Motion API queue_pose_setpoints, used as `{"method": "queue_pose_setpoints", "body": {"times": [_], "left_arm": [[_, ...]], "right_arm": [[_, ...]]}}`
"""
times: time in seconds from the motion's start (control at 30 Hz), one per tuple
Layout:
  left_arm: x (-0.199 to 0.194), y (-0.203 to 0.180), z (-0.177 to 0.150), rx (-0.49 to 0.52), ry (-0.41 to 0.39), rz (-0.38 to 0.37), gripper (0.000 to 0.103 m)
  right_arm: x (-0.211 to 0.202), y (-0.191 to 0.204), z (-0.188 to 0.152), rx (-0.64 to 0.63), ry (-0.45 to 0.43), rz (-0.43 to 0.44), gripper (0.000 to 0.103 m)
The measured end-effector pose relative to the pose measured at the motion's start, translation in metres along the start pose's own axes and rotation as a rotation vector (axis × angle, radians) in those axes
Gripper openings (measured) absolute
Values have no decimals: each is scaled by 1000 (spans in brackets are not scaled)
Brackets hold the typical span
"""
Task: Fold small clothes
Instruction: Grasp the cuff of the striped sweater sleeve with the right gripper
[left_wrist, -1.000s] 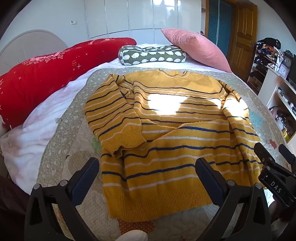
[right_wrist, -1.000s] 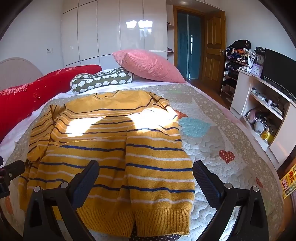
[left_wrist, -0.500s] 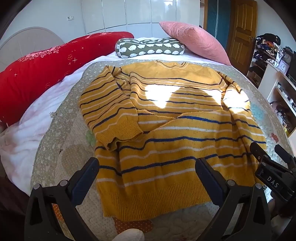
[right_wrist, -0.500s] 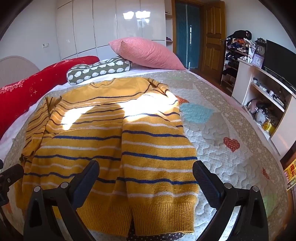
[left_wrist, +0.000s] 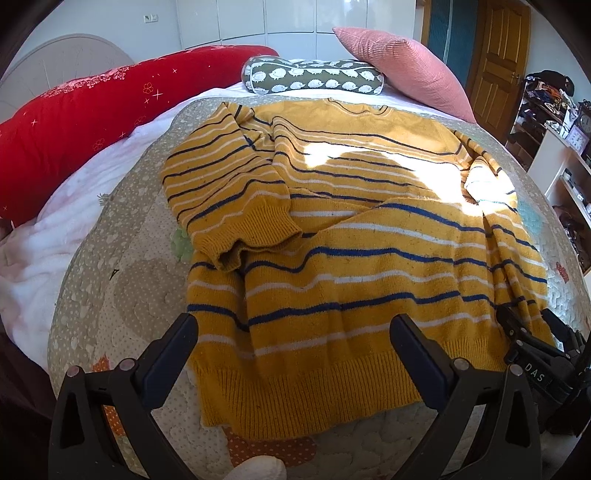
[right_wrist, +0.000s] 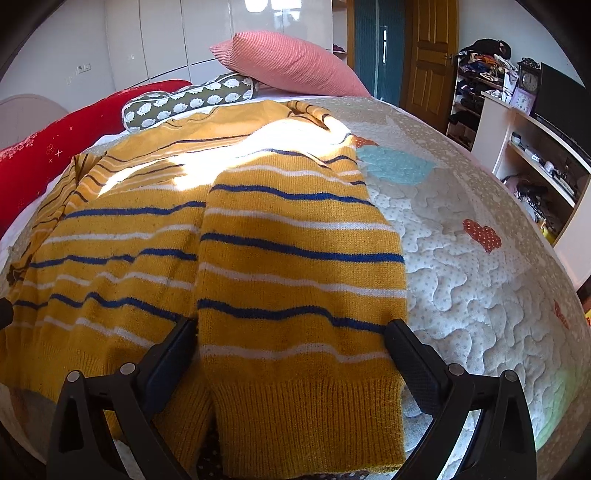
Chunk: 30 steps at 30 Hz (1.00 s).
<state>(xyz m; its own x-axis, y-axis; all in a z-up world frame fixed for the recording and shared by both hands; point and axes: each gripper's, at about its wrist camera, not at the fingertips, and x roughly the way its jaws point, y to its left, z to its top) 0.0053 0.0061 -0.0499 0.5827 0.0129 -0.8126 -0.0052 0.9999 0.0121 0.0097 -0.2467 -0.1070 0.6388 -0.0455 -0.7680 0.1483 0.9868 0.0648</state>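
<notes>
"DAS" is read in white letters on a small black label on the right gripper, seen at the lower right of the left wrist view; clock faces on the shelving are too small to be read; no other legible text is found.

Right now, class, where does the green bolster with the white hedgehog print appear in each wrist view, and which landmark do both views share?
Left wrist view: the green bolster lies top centre, beyond the sweater's collar.
Right wrist view: the green bolster sits upper left, slanting upward to the right.
Shared landmark: the pink pillow, touching the bolster's right end.
</notes>
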Motion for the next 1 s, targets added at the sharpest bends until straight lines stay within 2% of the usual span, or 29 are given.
{"method": "queue_pose_setpoints", "body": {"times": [0.13,0.3,0.47,0.63,0.73,0.87,1.0], "left_arm": [[14,1,-4,1,28,-1,103],[31,1,-15,20,52,22,103],[33,-3,-20,41,53,41,103],[33,3,-22,21,83,7,103],[27,0,-24,57,88,11,103],[8,3,-24,21,77,-18,103],[-22,3,-17,-6,9,-4,103]], "right_arm": [[6,-6,4,20,33,43,102],[8,-6,8,5,69,55,102],[8,-4,7,10,51,45,102],[7,-5,5,19,33,43,102],[5,-5,3,13,20,50,102],[3,-6,0,7,-2,53,102],[-1,-10,-1,17,-20,86,102]]}}
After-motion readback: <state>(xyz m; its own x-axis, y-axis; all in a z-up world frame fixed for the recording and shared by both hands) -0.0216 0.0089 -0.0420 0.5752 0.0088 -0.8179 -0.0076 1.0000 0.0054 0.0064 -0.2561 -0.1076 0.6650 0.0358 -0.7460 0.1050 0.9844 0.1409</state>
